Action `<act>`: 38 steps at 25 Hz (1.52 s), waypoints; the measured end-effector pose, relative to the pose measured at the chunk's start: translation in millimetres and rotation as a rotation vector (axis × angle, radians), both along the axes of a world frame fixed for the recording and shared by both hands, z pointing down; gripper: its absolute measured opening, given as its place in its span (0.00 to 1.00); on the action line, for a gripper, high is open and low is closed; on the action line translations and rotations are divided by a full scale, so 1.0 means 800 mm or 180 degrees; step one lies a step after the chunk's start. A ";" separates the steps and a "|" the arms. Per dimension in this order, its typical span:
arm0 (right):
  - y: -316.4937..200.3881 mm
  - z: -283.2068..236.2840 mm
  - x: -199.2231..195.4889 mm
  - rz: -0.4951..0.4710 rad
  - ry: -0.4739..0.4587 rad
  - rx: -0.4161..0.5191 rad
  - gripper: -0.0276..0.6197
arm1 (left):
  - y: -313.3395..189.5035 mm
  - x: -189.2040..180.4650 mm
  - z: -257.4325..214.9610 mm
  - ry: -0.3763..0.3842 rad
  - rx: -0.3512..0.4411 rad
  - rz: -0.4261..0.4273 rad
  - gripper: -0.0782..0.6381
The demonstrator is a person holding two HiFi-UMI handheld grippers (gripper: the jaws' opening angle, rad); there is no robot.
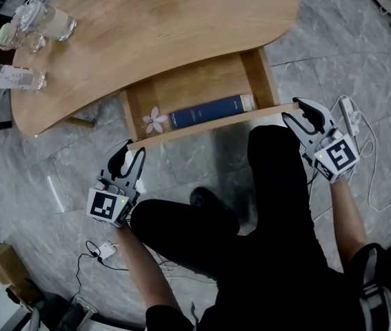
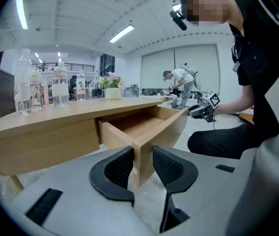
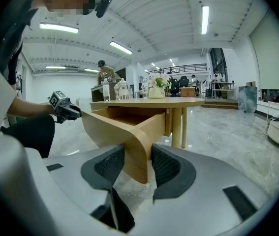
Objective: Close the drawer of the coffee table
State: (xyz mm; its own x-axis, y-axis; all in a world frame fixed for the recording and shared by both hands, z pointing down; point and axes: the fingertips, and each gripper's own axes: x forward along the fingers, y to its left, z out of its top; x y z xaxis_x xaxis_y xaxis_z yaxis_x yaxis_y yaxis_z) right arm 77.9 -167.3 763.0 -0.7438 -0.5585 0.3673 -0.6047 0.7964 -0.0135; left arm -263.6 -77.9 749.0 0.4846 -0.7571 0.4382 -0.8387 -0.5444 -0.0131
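The wooden coffee table (image 1: 167,26) has its drawer pulled out toward me. Inside lie a blue book (image 1: 205,111) and a pink flower (image 1: 155,120). My left gripper (image 1: 132,156) stands at the left end of the drawer front (image 1: 209,125). In the left gripper view the drawer front (image 2: 164,129) runs between the jaws of the left gripper (image 2: 141,156), with both pads against the wood. My right gripper (image 1: 296,110) is at the right end. There the rounded corner of the drawer front (image 3: 109,127) sits between the pads of the right gripper (image 3: 138,156), which touch both faces.
A water bottle (image 1: 16,78) and glassware (image 1: 43,21) stand on the table's left end. My black-clad knees (image 1: 278,171) are just in front of the drawer. A power strip with cable (image 1: 350,116) lies on the floor at right, a charger (image 1: 105,251) at lower left.
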 end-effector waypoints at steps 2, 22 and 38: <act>-0.012 -0.001 -0.004 0.0005 0.0017 -0.0014 0.32 | -0.010 -0.005 0.000 -0.0033 0.0006 0.0003 0.30; -0.084 -0.002 -0.023 0.0158 -0.0020 0.0034 0.32 | -0.084 -0.028 0.001 -0.0037 -0.0012 -0.0249 0.31; -0.146 -0.004 -0.036 0.0249 -0.0037 0.0046 0.32 | -0.144 -0.041 -0.002 0.0053 0.0231 -0.0471 0.31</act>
State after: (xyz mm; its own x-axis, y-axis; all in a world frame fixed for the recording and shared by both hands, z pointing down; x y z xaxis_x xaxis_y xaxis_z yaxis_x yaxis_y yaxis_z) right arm 49.0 -284.4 759.5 -0.7018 -0.6202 0.3504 -0.6649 0.7469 -0.0098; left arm -296.2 -193.1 747.4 0.3723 -0.8500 0.3727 -0.9100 -0.4132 -0.0333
